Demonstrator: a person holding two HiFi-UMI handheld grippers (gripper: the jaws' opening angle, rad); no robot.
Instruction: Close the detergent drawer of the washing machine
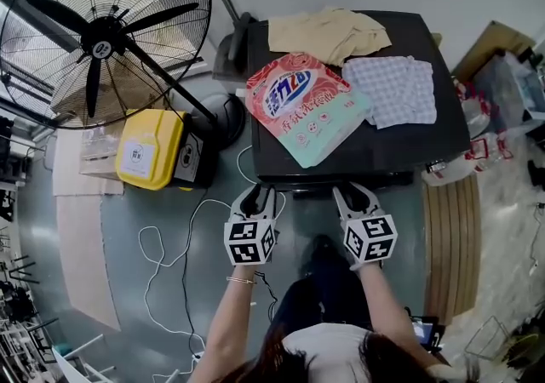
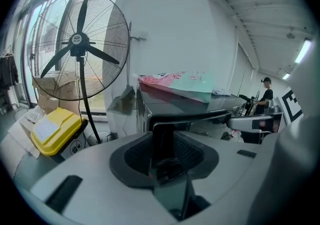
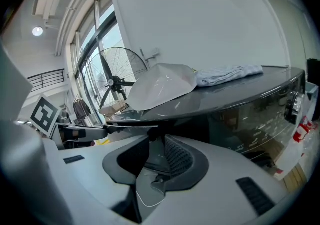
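Note:
The black washing machine (image 1: 400, 151) stands right in front of me, with a pink and green detergent bag (image 1: 302, 105) and two cloths on its lid. Its detergent drawer (image 1: 298, 188) shows as a dark strip jutting slightly from the front's upper left. My left gripper (image 1: 257, 196) is open at the drawer's left end. In the left gripper view the drawer's dark front (image 2: 192, 118) runs just beyond the left gripper (image 2: 167, 141); contact cannot be told. My right gripper (image 1: 358, 196) is open at the front edge further right, with nothing between its jaws (image 3: 152, 151).
A big standing fan (image 1: 102, 32) and a yellow box (image 1: 149, 147) are left of the machine. A white cable (image 1: 170, 262) loops over the floor. A wooden pallet (image 1: 451, 245) lies at the right. A beige cloth (image 1: 328, 32) and a checked cloth (image 1: 392, 88) lie on the lid.

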